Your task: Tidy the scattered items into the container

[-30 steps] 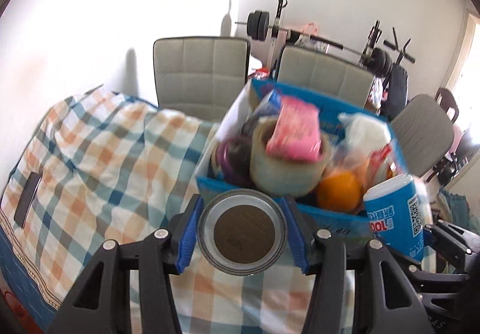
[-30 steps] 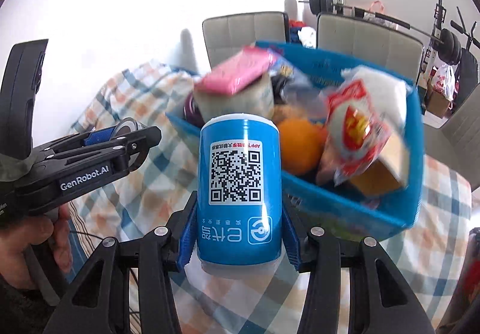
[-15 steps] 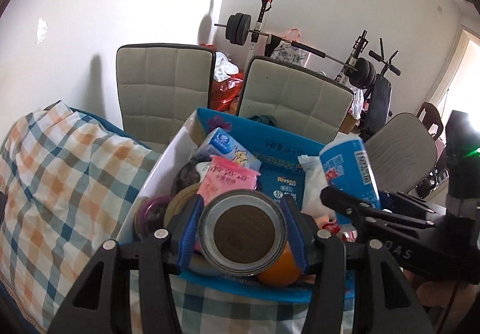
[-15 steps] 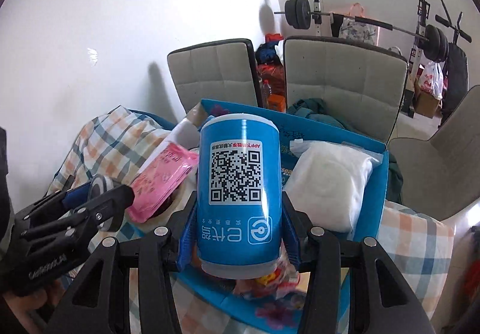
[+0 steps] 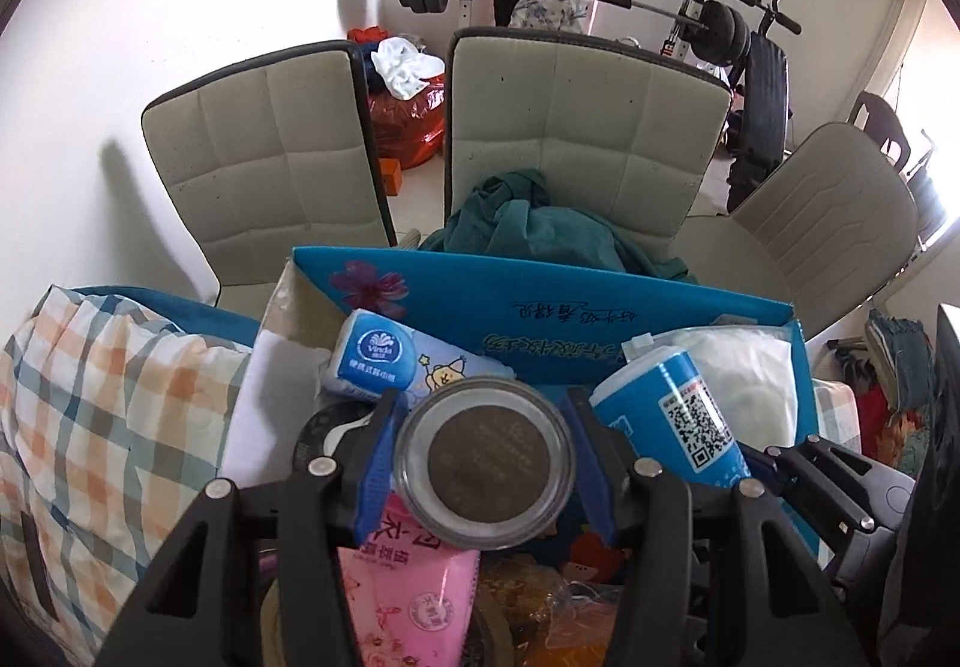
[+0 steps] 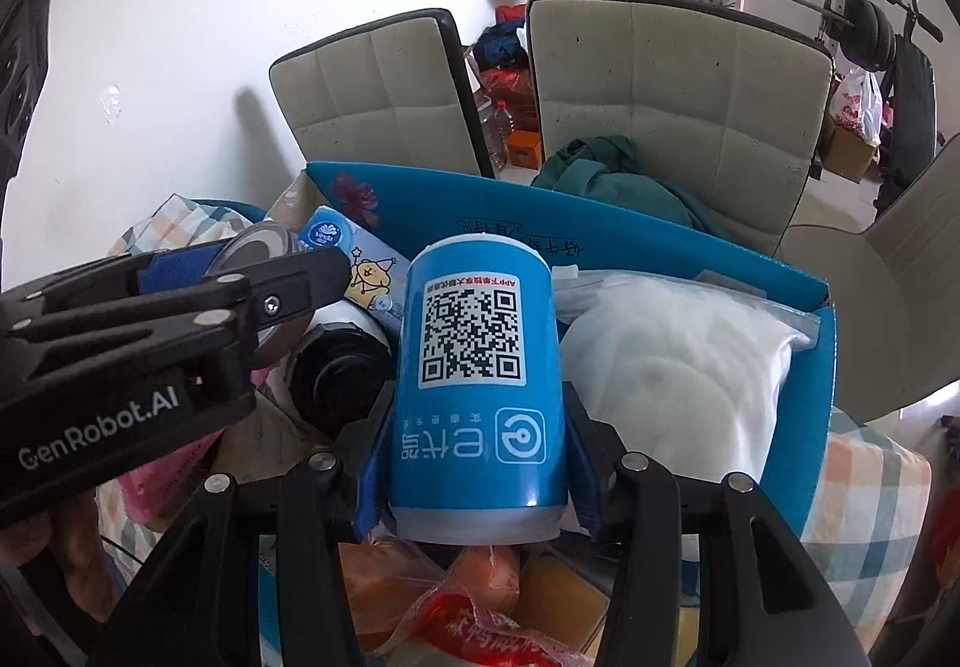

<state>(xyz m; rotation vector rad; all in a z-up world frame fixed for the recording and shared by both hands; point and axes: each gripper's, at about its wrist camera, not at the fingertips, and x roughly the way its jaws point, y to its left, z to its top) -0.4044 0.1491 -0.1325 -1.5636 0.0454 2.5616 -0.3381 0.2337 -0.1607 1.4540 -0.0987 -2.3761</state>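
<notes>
Hovering over the blue box point(image 5: 540, 301), a round tin point(image 5: 485, 472) is clamped in the left tongs point(image 5: 485, 478), a blue canister point(image 6: 477, 385) in the right tongs point(image 6: 477, 478).

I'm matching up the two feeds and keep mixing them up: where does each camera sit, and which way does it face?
Left wrist: on the left gripper, looking along its fingers over the blue box toward the chairs; its own fingers grip a round jar, with the right gripper alongside.
Right wrist: on the right gripper, facing the same way; its fingers grip a blue canister, the left gripper entering from the left.
Shared: box, tissue pack, white bag, canister, both chairs.
</notes>
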